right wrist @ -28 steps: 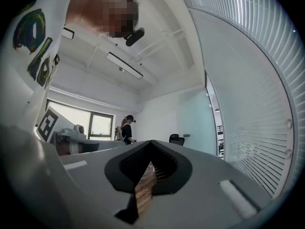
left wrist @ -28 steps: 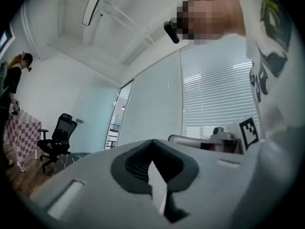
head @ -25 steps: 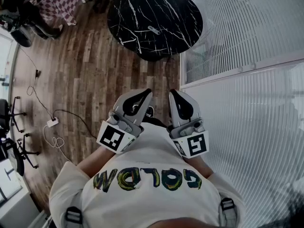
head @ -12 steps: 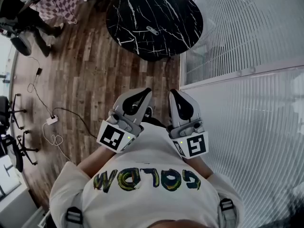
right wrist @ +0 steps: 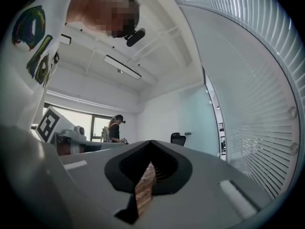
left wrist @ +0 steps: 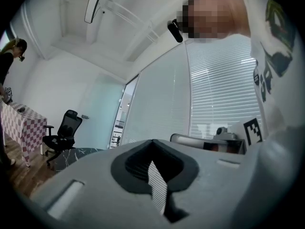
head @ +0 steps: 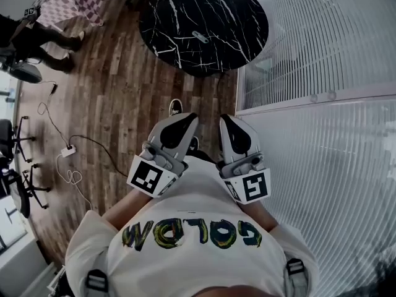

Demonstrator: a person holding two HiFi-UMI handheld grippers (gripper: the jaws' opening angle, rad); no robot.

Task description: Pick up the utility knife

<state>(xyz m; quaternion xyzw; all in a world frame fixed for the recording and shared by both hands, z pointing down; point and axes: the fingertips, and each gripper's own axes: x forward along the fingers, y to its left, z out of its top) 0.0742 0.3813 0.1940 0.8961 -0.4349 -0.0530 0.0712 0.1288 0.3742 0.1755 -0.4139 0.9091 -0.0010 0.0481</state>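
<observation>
**Tools shut and empty as the walk to the knife goes on**

The left tool (head: 185,124) and the right tool (head: 230,124) ride side by side in front of the person's chest. Each has its jaws pressed together on nothing, and both are aimed forward. Since a second ago a shoe (head: 175,107) has swung into view on the wooden floor (head: 111,91) just ahead of the tools. The round black marble tabletop (head: 238,14) has also shifted slightly in the head view. Both changes suggest a step taken toward the table, so the approach is under way and the pickup itself has not begun.

The utility knife (head: 200,37) lies alone near the middle of the tabletop, well apart from both tools. Its long axis runs on a diagonal in the head view, from upper left to lower right. It is too small to tell which end carries the blade. Either tool would have to spread its jaws before closing across that axis.
</observation>
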